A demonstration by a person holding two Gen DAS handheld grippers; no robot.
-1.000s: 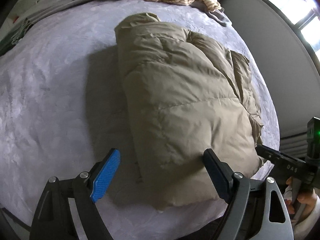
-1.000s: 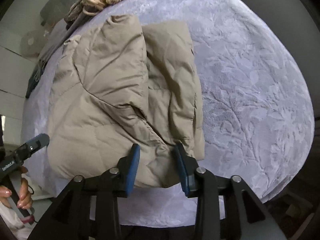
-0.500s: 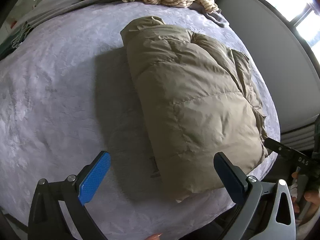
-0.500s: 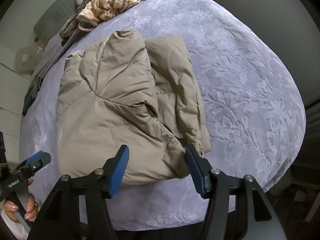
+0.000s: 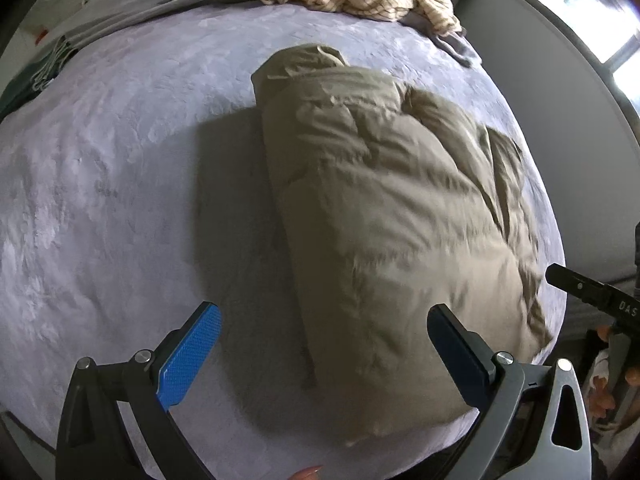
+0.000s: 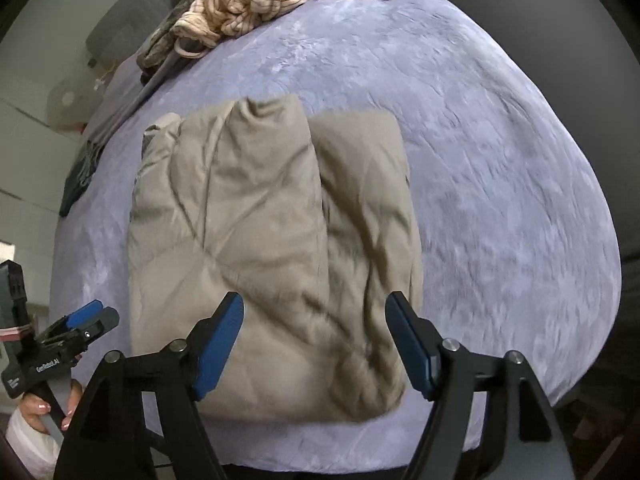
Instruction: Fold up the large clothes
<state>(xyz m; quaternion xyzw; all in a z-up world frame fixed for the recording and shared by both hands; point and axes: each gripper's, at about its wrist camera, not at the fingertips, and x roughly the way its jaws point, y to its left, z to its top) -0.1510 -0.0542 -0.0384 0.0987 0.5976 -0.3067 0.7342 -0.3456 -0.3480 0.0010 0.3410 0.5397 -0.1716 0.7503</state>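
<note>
Right wrist view: folded jacket on bed, near its front edge.
Right gripper: fingers apart, above jacket.
Left gripper: fingers apart, empty.

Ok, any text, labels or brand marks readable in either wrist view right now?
"GenRobot.AI" on the left gripper body, seen in the right wrist view.
"DAS", cut off at the frame edge, on the right gripper's body, seen in the left wrist view.
Nothing readable on the khaki jacket.

The bed lies bare to the right of the jacket and also to its left; a gripper can pass there. At the far edge, a heap of clothes blocks the way.
</note>
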